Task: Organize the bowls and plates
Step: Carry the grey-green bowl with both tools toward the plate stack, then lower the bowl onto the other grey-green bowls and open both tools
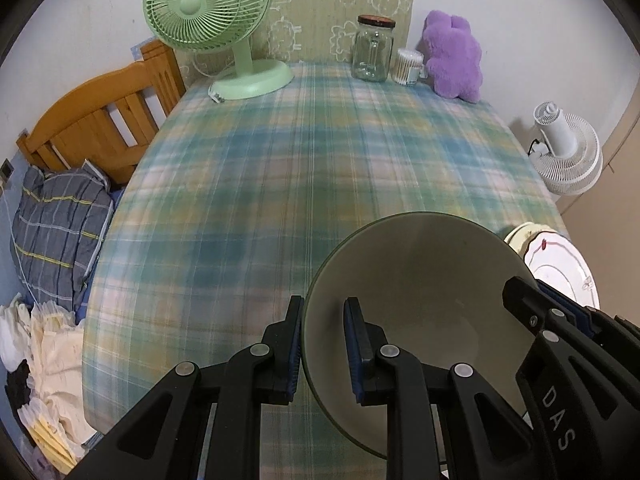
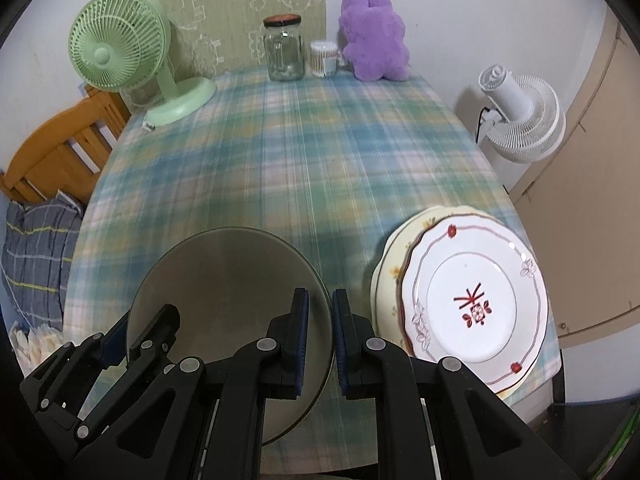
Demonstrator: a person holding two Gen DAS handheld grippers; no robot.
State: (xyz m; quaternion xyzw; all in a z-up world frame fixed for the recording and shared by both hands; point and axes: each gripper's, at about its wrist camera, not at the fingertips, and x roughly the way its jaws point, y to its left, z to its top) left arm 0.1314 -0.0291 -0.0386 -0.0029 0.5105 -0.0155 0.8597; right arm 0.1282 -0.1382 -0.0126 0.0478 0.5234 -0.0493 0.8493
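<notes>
A large grey-green bowl [image 1: 420, 280] [image 2: 224, 272] is at the near edge of the plaid-covered table [image 1: 280, 168]. My left gripper [image 1: 324, 344] straddles the bowl's left rim, one finger outside and one inside. My right gripper [image 2: 321, 340] straddles its right rim the same way. Whether either pinches the rim is unclear. The right gripper's fingers [image 1: 532, 304] show in the left wrist view, the left gripper's fingers [image 2: 132, 332] in the right wrist view. A white plate with red patterns [image 2: 476, 292] lies on a cream plate [image 2: 390, 268], right of the bowl.
At the table's far edge stand a green fan [image 2: 120, 48], a glass jar [image 2: 283, 50], a cotton swab tub [image 2: 323, 58] and a purple plush toy [image 2: 374, 38]. A wooden bed frame [image 1: 100, 116] with bedding is left. A white fan [image 2: 520, 112] stands right.
</notes>
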